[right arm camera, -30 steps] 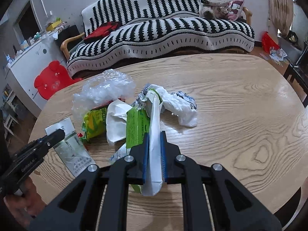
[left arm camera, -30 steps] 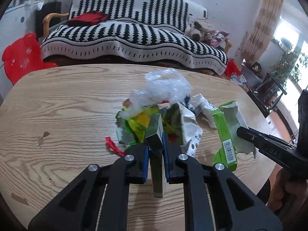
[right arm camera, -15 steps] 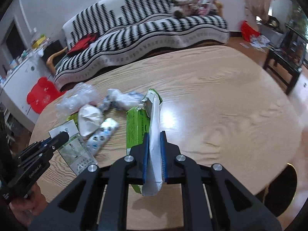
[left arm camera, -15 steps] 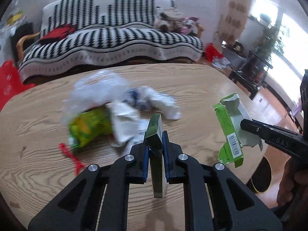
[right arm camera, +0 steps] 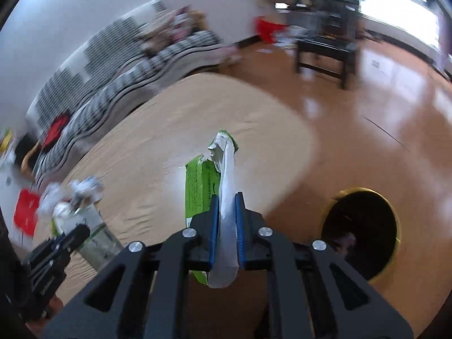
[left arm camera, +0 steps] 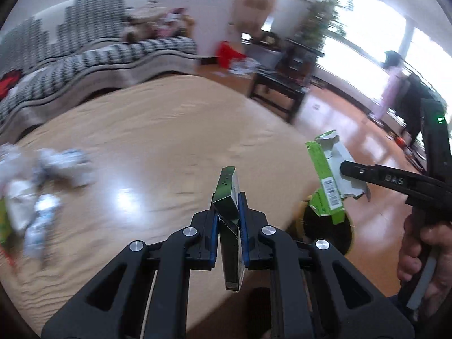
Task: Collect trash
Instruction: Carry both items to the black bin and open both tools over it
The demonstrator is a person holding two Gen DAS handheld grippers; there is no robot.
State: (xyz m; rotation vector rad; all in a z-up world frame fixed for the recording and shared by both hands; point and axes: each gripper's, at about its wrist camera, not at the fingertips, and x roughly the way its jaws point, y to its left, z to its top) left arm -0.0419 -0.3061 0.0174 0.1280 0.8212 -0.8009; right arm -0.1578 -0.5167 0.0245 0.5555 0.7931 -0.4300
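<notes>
Above the glossy wooden table [left arm camera: 158, 130], left claw [left arm camera: 228, 207] pinches a slim green box [left arm camera: 229, 197].

Left wrist camera is sitting close behind the left tool [left arm camera: 228, 209], looking forward and down across the desk [left arm camera: 158, 130] toward the windows. Right wrist camera is looking along the right tool [right arm camera: 226, 212], over the desk edge toward the floor and bin [right arm camera: 364, 226]. Both views are sharing the desk, striped sofa [left arm camera: 93, 53], and each other's tool.
</notes>
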